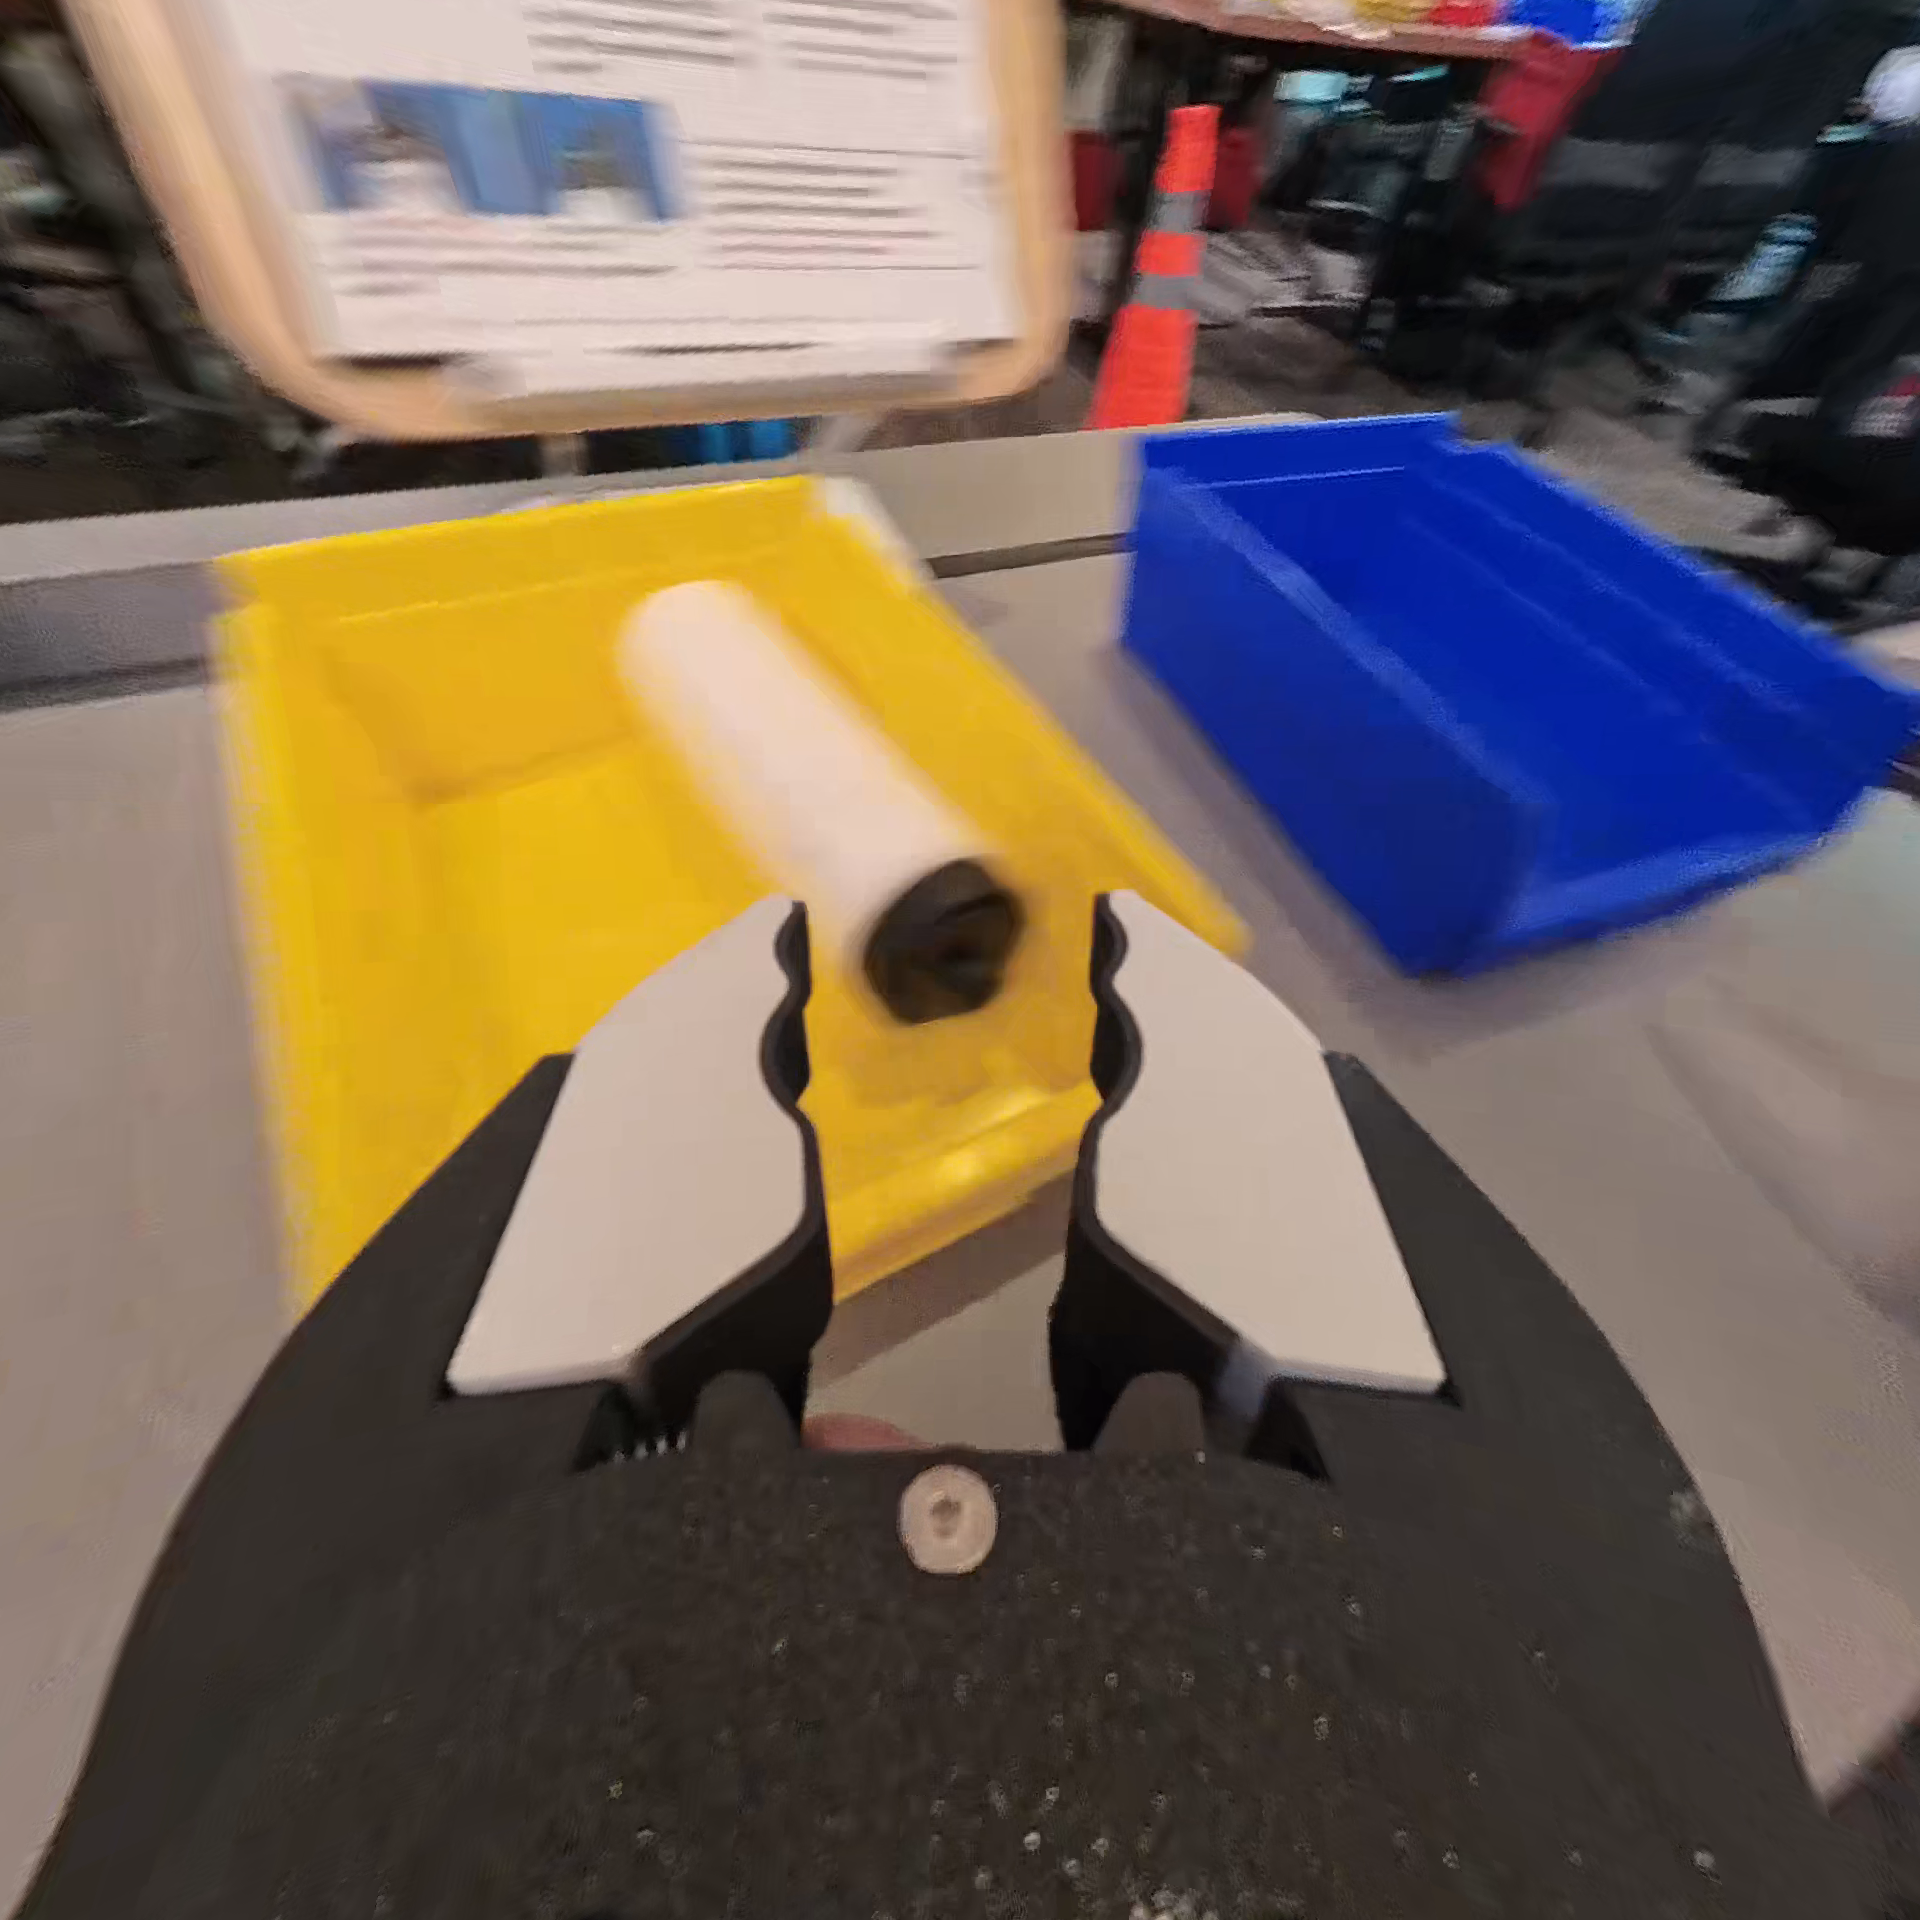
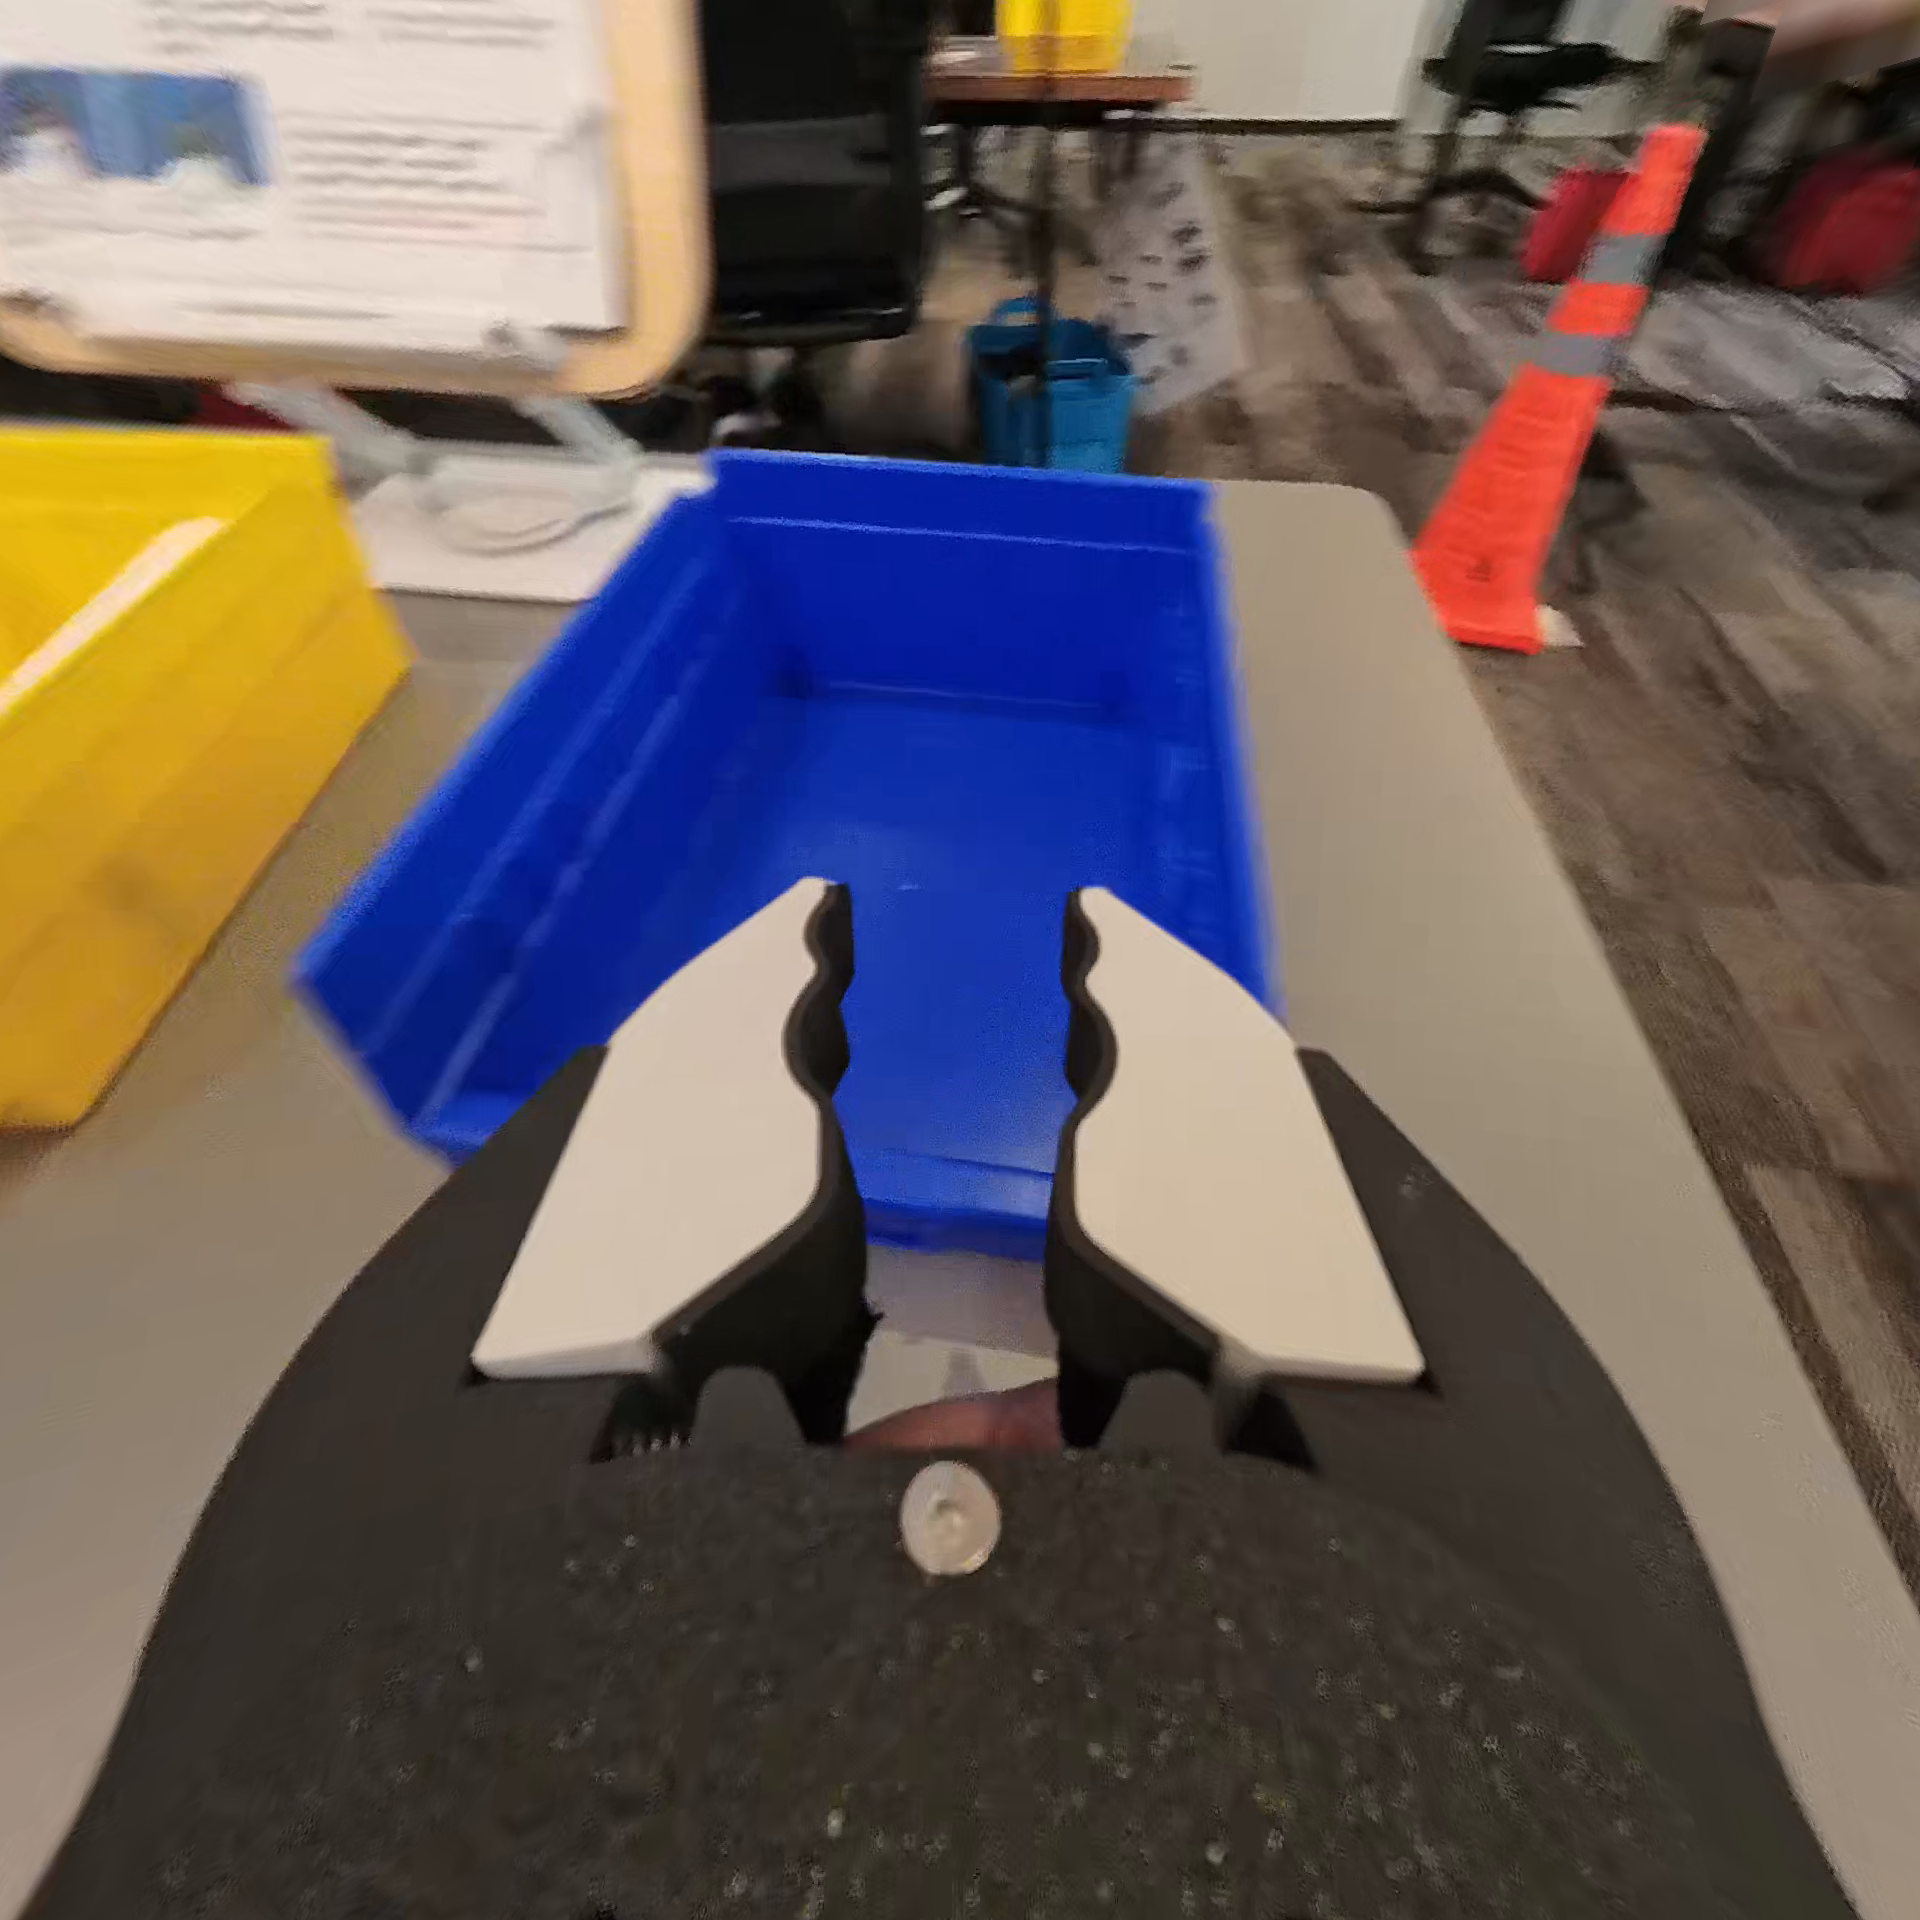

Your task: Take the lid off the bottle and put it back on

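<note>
Bottle (image 1: pixel 800 764), white with a black lid (image 1: pixel 940 956), lay in the yellow bin (image 1: pixel 343 935). Left gripper (image 1: pixel 945 925) was spread before the lid; right gripper (image 2: pixel 956 904) was spread above the blue bin (image 2: pixel 623 748).

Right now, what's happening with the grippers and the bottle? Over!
Left gripper open, empty, lined up on the black lid. Right gripper open, empty, over blue bin. White bottle lying in yellow bin, lid on. Nothing blocking.
</note>
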Demonstrator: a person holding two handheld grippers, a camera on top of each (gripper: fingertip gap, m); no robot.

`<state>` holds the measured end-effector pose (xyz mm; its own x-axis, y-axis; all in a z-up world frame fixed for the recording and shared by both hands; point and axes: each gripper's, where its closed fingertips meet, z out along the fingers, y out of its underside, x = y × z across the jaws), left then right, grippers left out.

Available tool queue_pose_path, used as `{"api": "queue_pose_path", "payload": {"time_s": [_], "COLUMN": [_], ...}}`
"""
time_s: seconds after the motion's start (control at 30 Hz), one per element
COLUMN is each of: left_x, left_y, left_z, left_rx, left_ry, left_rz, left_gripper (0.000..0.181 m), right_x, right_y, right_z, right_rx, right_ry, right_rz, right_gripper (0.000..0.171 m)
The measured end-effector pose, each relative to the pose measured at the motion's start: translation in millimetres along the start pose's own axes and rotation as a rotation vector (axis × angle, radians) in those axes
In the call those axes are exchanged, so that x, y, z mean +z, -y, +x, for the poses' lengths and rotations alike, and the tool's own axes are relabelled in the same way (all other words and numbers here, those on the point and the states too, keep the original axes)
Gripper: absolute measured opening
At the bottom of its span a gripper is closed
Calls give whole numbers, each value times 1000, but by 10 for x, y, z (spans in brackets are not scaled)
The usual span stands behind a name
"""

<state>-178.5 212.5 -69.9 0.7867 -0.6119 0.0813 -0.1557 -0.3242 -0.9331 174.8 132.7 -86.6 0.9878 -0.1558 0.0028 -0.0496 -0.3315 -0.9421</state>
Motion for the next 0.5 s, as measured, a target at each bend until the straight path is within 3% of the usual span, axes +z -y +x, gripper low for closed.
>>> {"api": "queue_pose_path", "payload": {"time_s": [0.1,0.23,0.4,0.5], "left_x": [-184,-127,137,256], "left_y": [-271,-663,-792,-830], "left_z": [-871,-1113,-999,-1038], "left_rx": [-46,-131,-123,-103], "left_ry": [190,157,130,151], "left_rz": [-33,-124,-173,-211], "left_gripper": [62,65,56,47], "right_x": [72,229,578,787], "right_y": [-37,-228,-327,-438], "right_z": [-895,-2221,-2806,-2890], "right_rx": [-166,-105,-52,-91], "right_ry": [148,413,345,237], "right_rz": [-26,-89,-141,-183], "right_gripper": [42,45,51,41]}}
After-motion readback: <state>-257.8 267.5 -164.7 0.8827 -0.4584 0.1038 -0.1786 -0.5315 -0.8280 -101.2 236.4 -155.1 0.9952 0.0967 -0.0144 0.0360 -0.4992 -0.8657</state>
